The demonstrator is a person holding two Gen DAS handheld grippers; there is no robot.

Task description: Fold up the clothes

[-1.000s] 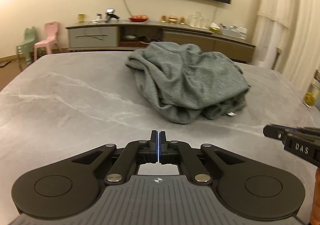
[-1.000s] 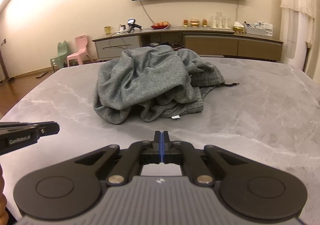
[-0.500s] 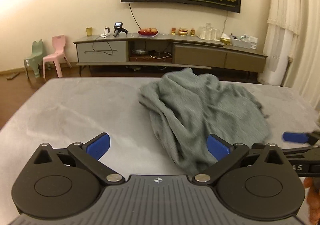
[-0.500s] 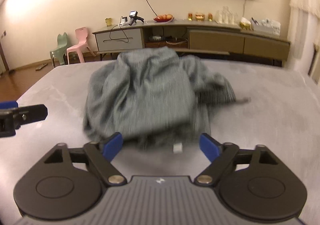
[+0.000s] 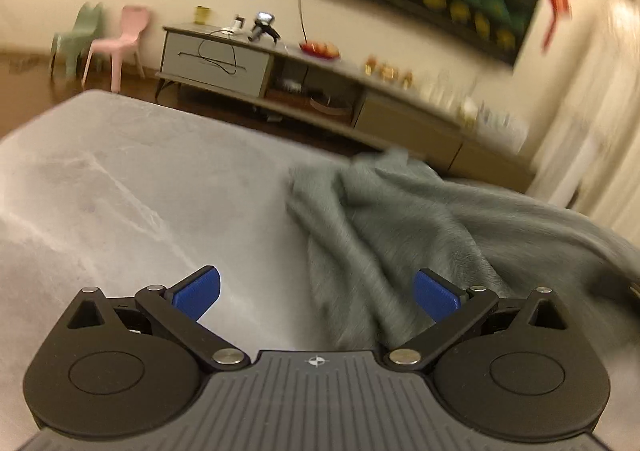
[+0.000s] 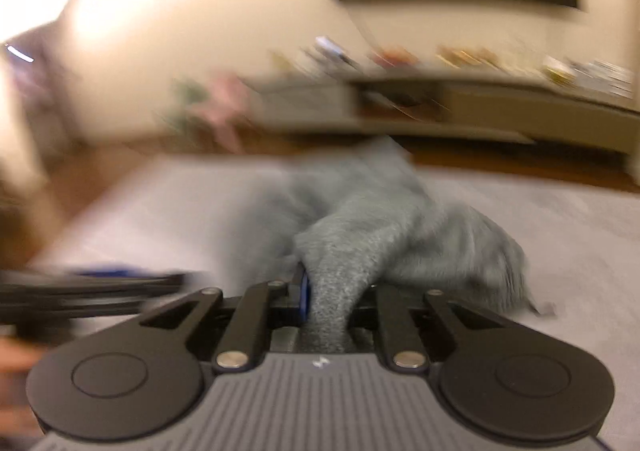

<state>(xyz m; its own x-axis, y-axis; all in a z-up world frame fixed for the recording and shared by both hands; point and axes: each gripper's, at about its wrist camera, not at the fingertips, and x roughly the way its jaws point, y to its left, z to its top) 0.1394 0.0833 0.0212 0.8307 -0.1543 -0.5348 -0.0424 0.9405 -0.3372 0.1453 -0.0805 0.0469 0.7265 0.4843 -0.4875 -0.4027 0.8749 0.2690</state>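
Note:
A crumpled grey garment (image 5: pixel 420 219) lies on the grey marble table (image 5: pixel 120 191). My left gripper (image 5: pixel 316 295) is open wide, low over the garment's near left edge; cloth lies under its right blue pad (image 5: pixel 436 299) and bare table under the left one. In the right wrist view the garment (image 6: pixel 400 211) bunches up into my right gripper (image 6: pixel 330 295). Its jaws are closing, with a thick fold of cloth pinched between them. The left gripper (image 6: pixel 100 283) shows as a dark blur at the left of that view.
A long low sideboard (image 5: pixel 320 91) with small items stands against the far wall behind the table. A pink chair (image 5: pixel 120 39) and a green chair (image 5: pixel 76 35) stand at the far left. A hand (image 6: pixel 16 355) shows at the left edge.
Both grippers were shut a second ago, then opened. The right one has since closed on a fold of the garment and pulled it up. The left has stayed open, rolled and moved closer.

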